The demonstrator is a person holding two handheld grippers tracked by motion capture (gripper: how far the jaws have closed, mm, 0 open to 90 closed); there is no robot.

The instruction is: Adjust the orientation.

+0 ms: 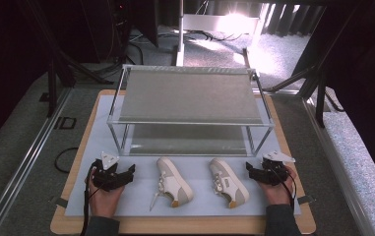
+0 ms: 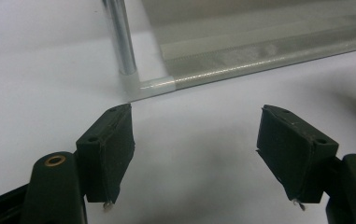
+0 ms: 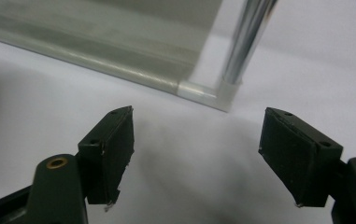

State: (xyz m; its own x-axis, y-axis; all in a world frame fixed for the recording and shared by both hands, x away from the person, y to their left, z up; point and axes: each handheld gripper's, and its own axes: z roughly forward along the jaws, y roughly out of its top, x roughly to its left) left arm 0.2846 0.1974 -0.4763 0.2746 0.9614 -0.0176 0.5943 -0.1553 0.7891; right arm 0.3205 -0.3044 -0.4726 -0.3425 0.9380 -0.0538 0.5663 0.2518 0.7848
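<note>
Rack (image 1: pixel 190 96): shiny chrome metal posts, dull grey finely textured shelves, pale plastic corner joints. Shoes, left (image 1: pixel 173 181) and right (image 1: pixel 228 182): off-white, smooth matt uppers, tan heel patches. Mat (image 1: pixel 140 209): matt, smooth, pale grey. Surface (image 1: pixel 185 225): light wood edge. Jaws: matt black, slightly scuffed pads (image 2: pixel 112 149).

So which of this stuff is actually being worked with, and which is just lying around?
In the job:
- left shoe
- right shoe
- two-tier metal rack, likely where the shoes go
- left gripper and right gripper, both open and empty

Just about:
- white mat under everything
- wooden table
- cables on the floor
</note>
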